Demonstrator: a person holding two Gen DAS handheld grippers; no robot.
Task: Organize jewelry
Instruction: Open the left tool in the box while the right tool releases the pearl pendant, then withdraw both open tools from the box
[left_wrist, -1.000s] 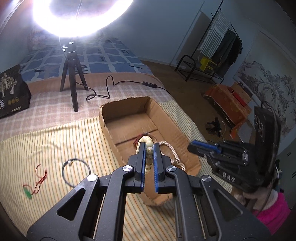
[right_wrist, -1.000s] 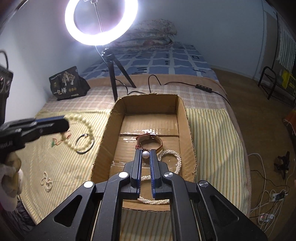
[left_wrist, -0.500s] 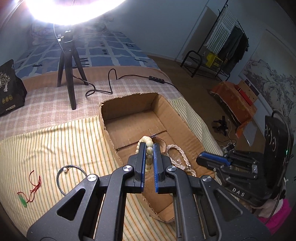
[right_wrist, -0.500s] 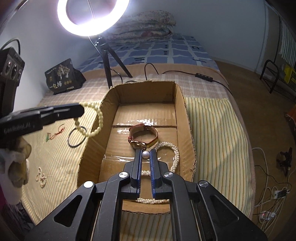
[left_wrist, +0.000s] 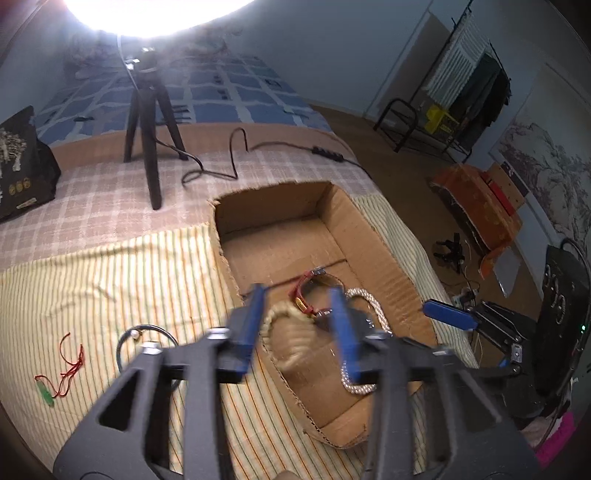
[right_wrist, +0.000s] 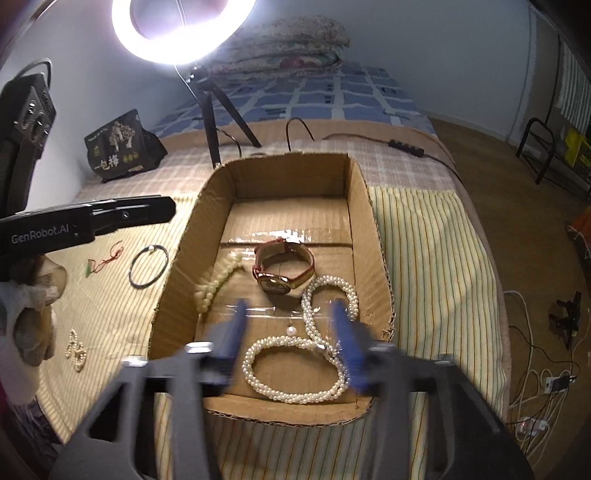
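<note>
Both claws have just been opening. The left claw (left_wrist: 297, 325) stands apart over the cream bead bracelet (right_wrist: 218, 277), the right claw (right_wrist: 291, 332) over the pearl necklace (right_wrist: 295, 354); neither grips. These and the watch (right_wrist: 284, 269) lie in the cardboard box (right_wrist: 376, 236). Outstanding on the bed: bangle (right_wrist: 147, 266), red cord (right_wrist: 105, 258), small pearl piece (right_wrist: 75, 349).

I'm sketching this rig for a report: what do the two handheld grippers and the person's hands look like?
Both the left gripper and right gripper have black angular frames, silver screws and blue finger pads. The left one reads "GenRobot.AI" in white. The left hand wears a pale glove.
</note>
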